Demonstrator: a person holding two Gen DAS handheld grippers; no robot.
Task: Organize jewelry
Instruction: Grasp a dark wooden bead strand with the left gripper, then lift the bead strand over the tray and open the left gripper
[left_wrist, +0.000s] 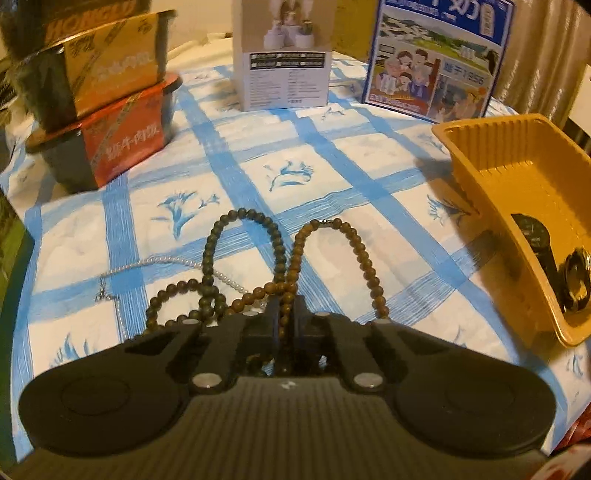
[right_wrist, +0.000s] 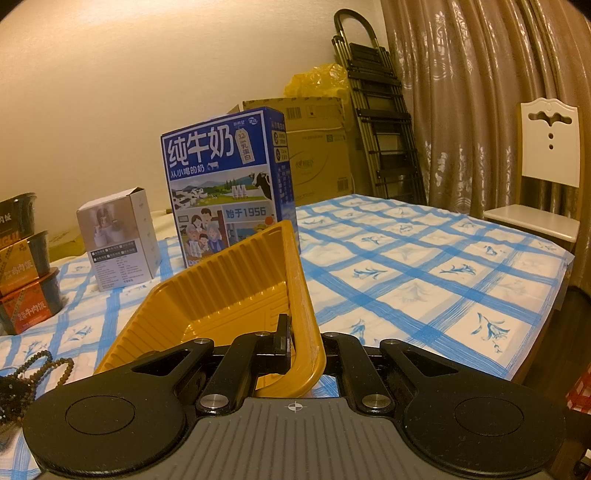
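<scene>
Stacked black instant-meal tubs with gold and red sleeves (left_wrist: 107, 110) are recorded at ten o'clock in the left wrist view, on a white tablecloth with blue grid lines and blue flower prints (left_wrist: 332, 162). A thin white pearl chain (left_wrist: 166, 263) is laid at nine o'clock, partly under a dark green bead string (left_wrist: 210, 251). A brown wooden bead necklace (left_wrist: 364, 258) is looped at centre, one strand being pinched between the nearly closed jaws of the left gripper (left_wrist: 285, 308). A small white carton (left_wrist: 284, 55) is stood at twelve o'clock, a tall blue milk carton (left_wrist: 436, 59) at one o'clock. A ribbed yellow plastic tray (left_wrist: 517, 177) is tilted at three o'clock; a black wristwatch (left_wrist: 535, 240) and a dark ring-shaped piece (left_wrist: 576, 284) are held inside it. In the right wrist view, the tray's side wall is clamped by the closed right gripper (right_wrist: 295, 341).
</scene>
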